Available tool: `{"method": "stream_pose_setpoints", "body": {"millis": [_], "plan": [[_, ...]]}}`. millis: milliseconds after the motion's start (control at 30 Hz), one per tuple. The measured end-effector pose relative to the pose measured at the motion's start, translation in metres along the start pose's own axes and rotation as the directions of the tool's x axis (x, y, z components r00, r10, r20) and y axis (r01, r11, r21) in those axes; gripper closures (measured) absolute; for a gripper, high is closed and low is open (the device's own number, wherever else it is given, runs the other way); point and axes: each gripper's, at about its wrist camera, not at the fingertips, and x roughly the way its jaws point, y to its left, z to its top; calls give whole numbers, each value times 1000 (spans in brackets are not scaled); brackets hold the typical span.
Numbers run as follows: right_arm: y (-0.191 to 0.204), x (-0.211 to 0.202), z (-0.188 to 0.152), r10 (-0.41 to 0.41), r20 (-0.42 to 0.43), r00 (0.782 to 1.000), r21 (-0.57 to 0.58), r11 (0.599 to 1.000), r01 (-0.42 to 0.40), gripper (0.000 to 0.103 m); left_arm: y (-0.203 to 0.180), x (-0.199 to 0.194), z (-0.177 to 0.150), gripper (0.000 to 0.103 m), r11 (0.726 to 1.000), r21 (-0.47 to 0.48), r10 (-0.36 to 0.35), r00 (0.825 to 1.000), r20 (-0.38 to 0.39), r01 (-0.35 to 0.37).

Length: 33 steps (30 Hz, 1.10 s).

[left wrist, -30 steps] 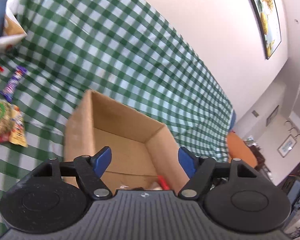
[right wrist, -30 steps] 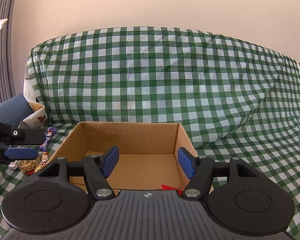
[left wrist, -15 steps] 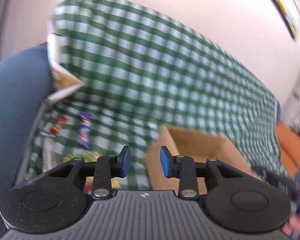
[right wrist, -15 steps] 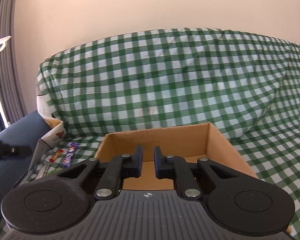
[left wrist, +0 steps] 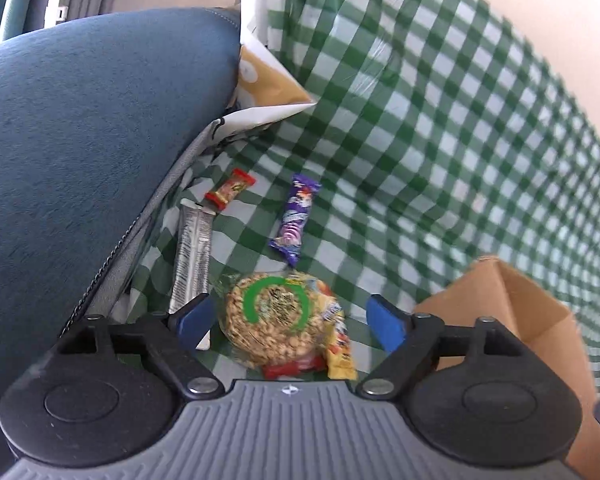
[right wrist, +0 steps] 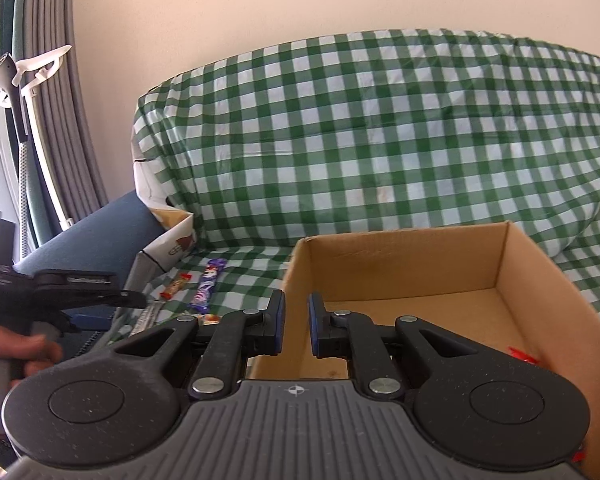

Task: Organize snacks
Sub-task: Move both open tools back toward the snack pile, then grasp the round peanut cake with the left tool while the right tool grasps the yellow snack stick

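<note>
Swung from the cardboard box [left wrist: 512, 320] to the snacks, left gripper [left wrist: 288, 320] has just spread wide (nothing clamped) around the peanut pack [left wrist: 272, 320]; closing could also snag the yellow packet [left wrist: 340, 356] beneath

- Left tongs [left wrist: 288, 322] pointing steeply downward, blue fingertips [left wrist: 192, 318] spread wide apart, jaws having just been opening, nothing pressed between the pads.
- Right tongs [right wrist: 296, 328] aiming forward and slightly down, blue pads [right wrist: 278, 322] drawn close with only a narrow gap between them, gripping nothing.
- Seen from the right wrist view: left hand [right wrist: 8, 356] wrapping around the grey handle of its tool at the left edge, fingers curling over the grip, tool reaching out to the right.
</note>
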Motion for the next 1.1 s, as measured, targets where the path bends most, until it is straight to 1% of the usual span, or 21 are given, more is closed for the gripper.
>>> {"method": "stream_pose_setpoints", "body": {"millis": [100, 200, 233, 300, 367, 433, 533, 600, 633, 667, 733, 767, 833, 867, 900, 1000, 1100], "plan": [[6, 6, -1, 22, -15, 1000, 10, 1000, -22, 90, -2, 20, -2, 5, 998, 10, 62, 998, -17, -62], [12, 10, -2, 34, -23, 999, 10, 999, -34, 89, -6, 38, -1, 5, 993, 37, 109, 994, -25, -108], [14, 11, -2, 35, -24, 999, 3, 999, -35, 88, -7, 43, -1, 4, 992, 41, 119, 992, -28, -118], [18, 13, -3, 32, -25, 999, -11, 999, -32, 86, -9, 54, -1, 0, 989, 39, 147, 988, -41, -146], [21, 15, -3, 34, -28, 999, -24, 999, -34, 84, -10, 62, 0, 0, 983, 47, 179, 982, -62, -176], [26, 16, -4, 37, -34, 999, -42, 998, -38, 83, -12, 70, 2, 0, 983, 44, 181, 980, -78, -178], [33, 19, -6, 35, -44, 998, -71, 997, -38, 74, -14, 80, 2, 0, 984, 65, 172, 979, -107, -166], [37, 21, -6, 35, -53, 998, -86, 996, -40, 72, -13, 86, 0, 1, 980, 87, 190, 972, -138, -179], [40, 21, -7, 36, -57, 998, -97, 994, -41, 71, -11, 89, 0, 1, 979, 84, 196, 968, -155, -185], [43, 22, -7, 37, -61, 997, -109, 993, -43, 71, -7, 88, 1, 4, 982, 67, 187, 968, -169, -178], [50, 21, -6, 40, -62, 997, -134, 990, -48, 70, 4, 85, 4, 19, 989, -5, 143, 973, -182, -147], [53, 21, -7, 42, -56, 998, -146, 988, -50, 69, 8, 82, 6, 21, 989, -39, 132, 973, -188, -141], [61, 22, -8, 39, -43, 998, -167, 985, -46, 69, 16, 77, 9, 39, 986, -71, 133, 972, -193, -149], [65, 24, -8, 40, -40, 998, -171, 984, -47, 68, 20, 74, 10, 43, 986, -84, 125, 973, -194, -143], [70, 27, -9, 41, -42, 998, -171, 984, -47, 68, 24, 72, 11, 46, 985, -100, 117, 973, -198, -139], [90, 45, -10, 39, -59, 997, -172, 984, -49, 68, 35, 69, 14, 47, 981, -125, 121, 968, -219, -151], [107, 72, -9, 22, -89, 996, -135, 990, -34, 68, 49, 64, 17, 47, 973, -162, 125, 964, -233, -166]]}}
